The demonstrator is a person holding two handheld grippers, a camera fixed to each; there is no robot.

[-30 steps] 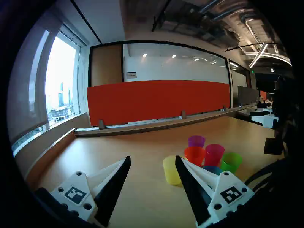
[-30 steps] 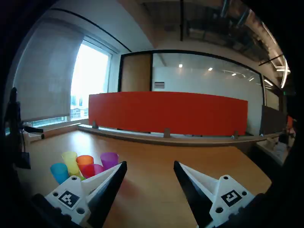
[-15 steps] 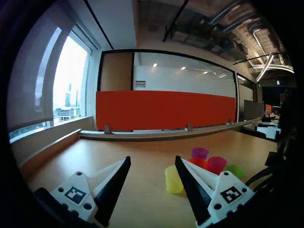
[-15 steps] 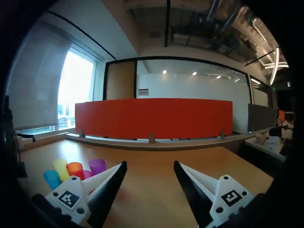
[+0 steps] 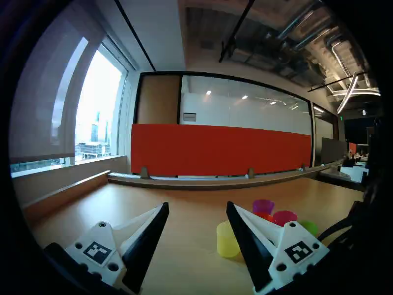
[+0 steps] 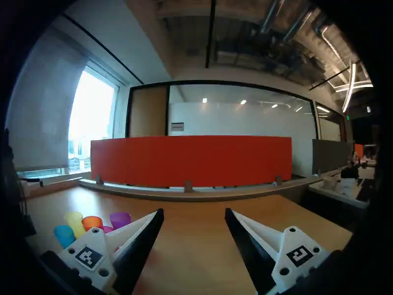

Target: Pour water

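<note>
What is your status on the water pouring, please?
Left gripper open, right gripper open, both empty. Cups clustered on table, untouched; yellow cup nearest left gripper. Nothing blocking.

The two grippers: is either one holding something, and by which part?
Nothing is held. The left gripper and right gripper are open and empty; the cups stand on the table.

orange cup [image 5: 265,215] mostly hidden, green cup [image 5: 310,227] partly hidden
</note>
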